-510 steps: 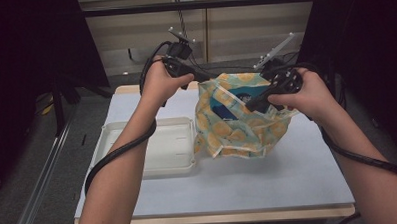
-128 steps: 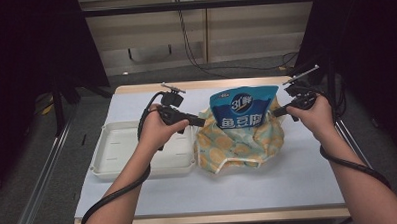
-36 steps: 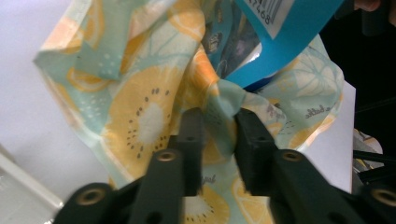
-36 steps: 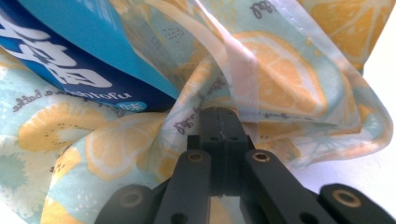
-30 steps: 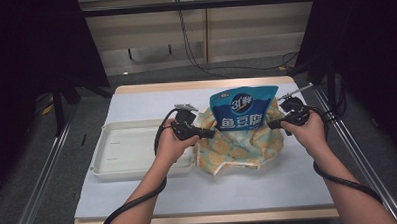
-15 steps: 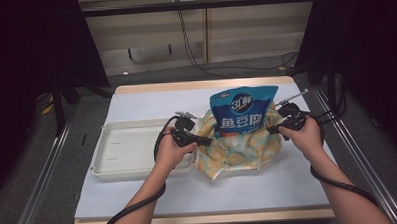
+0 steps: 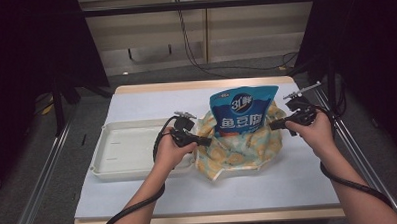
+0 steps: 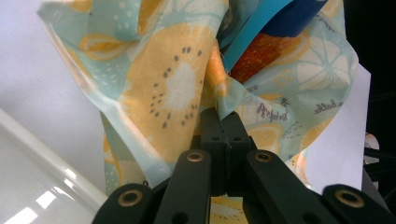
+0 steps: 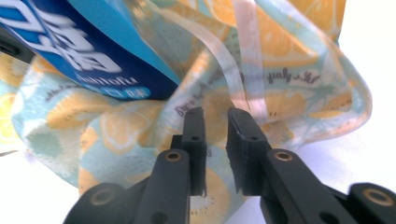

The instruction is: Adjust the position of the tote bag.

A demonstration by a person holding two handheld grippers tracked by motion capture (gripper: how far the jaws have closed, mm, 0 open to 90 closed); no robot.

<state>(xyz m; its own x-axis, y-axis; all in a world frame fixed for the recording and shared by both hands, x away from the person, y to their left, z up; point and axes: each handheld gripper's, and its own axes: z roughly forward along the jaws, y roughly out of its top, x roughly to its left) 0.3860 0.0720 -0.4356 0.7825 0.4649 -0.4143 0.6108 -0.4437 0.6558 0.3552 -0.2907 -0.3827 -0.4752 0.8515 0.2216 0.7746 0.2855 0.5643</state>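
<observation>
While the blue foil snack pouch (image 7: 243, 110) is standing upright inside the soft, lemon-printed fabric bag (image 7: 238, 150), the person is working at the bag's rim from both sides. The bag is sitting at the centre of the white-covered worktop (image 7: 139, 204), with the shallow white plastic tray (image 7: 123, 154) lying just beside it at nine o'clock.

The left tool (image 8: 223, 122) is pressing its jaws fully together, pinching a fold of the cloth at the bag's nine o'clock edge. The right tool (image 9: 215, 116) is sitting at the three o'clock edge with its jaws a narrow gap apart; cloth and a pale ribbon handle (image 9: 247, 56) are lying right at the tips, but I judge nothing is clamped there yet.

The fabric is looking thin, limp and light, so it will likely crumple and slide rather than hold any shape; a grip is probably best taken on a doubled hem or the ribbon, not a single layer. The pouch is looking glossy and slippery, stiff only along its sealed edges, and light enough to tip once the cloth around it is sagging, so it likely needs holding at the top seam.
</observation>
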